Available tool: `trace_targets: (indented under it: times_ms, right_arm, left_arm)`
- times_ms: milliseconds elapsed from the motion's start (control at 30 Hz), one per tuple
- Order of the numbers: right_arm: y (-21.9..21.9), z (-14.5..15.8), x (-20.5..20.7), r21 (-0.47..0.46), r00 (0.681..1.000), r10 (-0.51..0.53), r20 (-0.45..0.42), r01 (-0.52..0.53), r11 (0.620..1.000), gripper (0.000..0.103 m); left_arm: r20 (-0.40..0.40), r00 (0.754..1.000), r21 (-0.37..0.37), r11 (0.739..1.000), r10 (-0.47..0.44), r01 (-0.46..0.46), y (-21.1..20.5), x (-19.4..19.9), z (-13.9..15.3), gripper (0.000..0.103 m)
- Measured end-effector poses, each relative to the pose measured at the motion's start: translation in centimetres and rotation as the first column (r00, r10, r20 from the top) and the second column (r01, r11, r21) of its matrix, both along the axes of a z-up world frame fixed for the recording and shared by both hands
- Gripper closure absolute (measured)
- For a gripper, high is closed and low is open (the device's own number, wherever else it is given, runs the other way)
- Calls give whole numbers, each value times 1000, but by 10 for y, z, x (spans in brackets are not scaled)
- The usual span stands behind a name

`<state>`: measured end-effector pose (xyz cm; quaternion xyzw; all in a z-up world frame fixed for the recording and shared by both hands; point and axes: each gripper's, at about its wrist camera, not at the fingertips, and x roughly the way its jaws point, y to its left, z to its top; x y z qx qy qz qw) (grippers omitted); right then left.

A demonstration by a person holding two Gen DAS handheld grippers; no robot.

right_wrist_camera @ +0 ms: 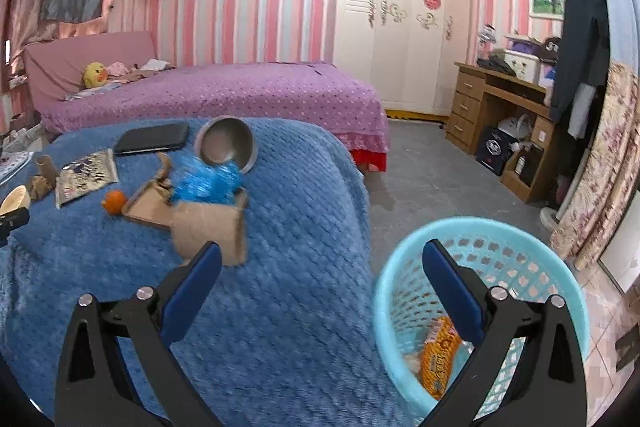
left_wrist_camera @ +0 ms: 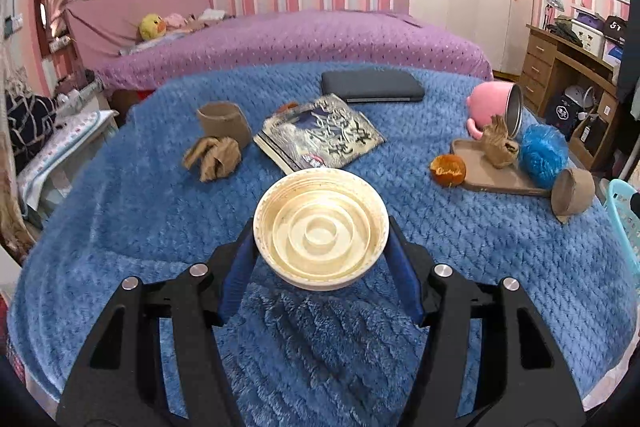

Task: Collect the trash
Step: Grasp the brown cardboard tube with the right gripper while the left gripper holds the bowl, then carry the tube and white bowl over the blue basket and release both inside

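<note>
left claw [left_wrist_camera: 321, 239] clenched on lid [left_wrist_camera: 321, 227] | right claw [right_wrist_camera: 320, 267] released, between blanket [right_wrist_camera: 280, 287] and basket [right_wrist_camera: 520, 239]

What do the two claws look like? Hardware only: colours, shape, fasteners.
Both match. Left claw: matte black angular linkage arms with triangular cut-outs, round silver pivot fasteners, and flat blue pads on the inner faces of the fingers. Right claw: same black frame, silver fasteners, blue-faced fingers. No cables, markings, sleeves or hands visible in either view.

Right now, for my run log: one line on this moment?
left gripper: shut on bowl | right gripper: open, empty | basket: holds wrapper
</note>
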<state>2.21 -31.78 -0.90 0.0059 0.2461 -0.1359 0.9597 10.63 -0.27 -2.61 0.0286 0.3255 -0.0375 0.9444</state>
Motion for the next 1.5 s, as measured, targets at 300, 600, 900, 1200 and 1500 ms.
trace_targets:
  times_ms: [300, 600, 900, 1200, 1500]
  right_arm:
    - [39, -4, 21, -56, 992, 119, -49, -122, 991, 5]
    - [47, -21, 66, 29, 982, 152, -112, -149, 988, 5]
    - [40, -30, 77, 124, 973, 193, -128, -177, 976, 50]
    - [28, -14, 39, 42, 987, 148, -54, -146, 988, 50]
    - [0, -7, 24, 50, 994, 106, -17, -105, 993, 50]
  left_arm:
    - [13, 1000, -13, 1000, 21, -21, 5, -2, -2, 43]
    - [4, 999, -24, 999, 39, -39, 6, 12, -7, 43]
    - [12, 999, -35, 998, 50, -50, 2, 19, -7, 43]
    - [46, 999, -39, 999, 28, -26, -13, 12, -1, 43]
    - [81, 997, -27, 1000, -12, 14, -38, -2, 5, 43]
